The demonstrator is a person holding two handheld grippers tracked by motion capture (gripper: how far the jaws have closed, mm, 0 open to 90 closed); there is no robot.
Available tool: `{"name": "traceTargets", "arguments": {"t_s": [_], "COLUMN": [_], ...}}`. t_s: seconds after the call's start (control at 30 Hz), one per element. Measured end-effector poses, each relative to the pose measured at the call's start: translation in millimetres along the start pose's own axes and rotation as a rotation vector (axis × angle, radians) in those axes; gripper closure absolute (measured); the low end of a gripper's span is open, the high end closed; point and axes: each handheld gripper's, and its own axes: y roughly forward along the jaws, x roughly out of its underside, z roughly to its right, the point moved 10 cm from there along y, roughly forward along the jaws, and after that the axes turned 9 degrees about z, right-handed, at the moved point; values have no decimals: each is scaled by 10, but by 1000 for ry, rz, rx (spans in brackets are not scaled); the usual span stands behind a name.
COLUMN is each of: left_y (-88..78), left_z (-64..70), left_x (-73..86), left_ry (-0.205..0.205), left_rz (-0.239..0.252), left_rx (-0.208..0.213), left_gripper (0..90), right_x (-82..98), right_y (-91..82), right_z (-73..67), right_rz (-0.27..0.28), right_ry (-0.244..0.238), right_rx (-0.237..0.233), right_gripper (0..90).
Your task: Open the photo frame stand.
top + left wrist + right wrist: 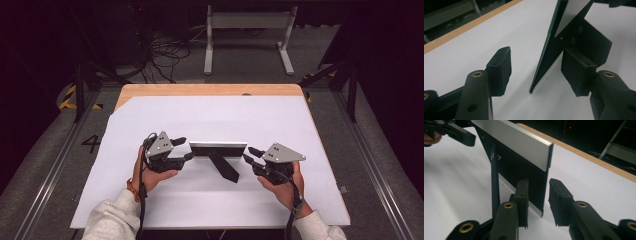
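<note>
Black jaw pads rise at the bottom of both gripper views as I stand a picture frame (218, 148) upright on the white sheet (210, 115) covering the table (210, 90), its rear easel leg (225, 168) splayed toward me. My left gripper (186, 149) straddles the frame's left edge with the jaws spread and daylight on both sides, so that tool is released. My right gripper (251, 154) brackets the right edge; one pad (522, 197) sits close against the dark back panel while the other (559, 200) stands just off the silver face, so it looks slack rather than clenched. By my reading, the setting-down step is nearly finished and the frame rests on its own support. Next I should draw both tools straight outward, sideways, without brushing an edge and tipping the frame.
</note>
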Motion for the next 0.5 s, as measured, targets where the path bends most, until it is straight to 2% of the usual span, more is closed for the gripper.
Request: {"name": "traceTargets", "arguments": {"t_s": [0.07,0.17,0.23,0.5], "left_y": [26,58,69,112], "left_z": [-32,-29,14,85], "left_x": [-2,-11,-29,-41], "left_ry": [2,-19,-4,13], "left_rz": [-6,6,14,2], "left_rx": [-5,20,50,69], "left_gripper": [433,452,479,538], "right_x": [-10,-8,-5,1], "right_y": [17,51,74,80], "right_z": [-12,-18,-27,-21], "right_rz": [-2,-6,-13,-15], "right_ry": [-11,-7,-9,-5], "right_rx": [2,6,1,5], "right_gripper": [726,711,707,717]}}
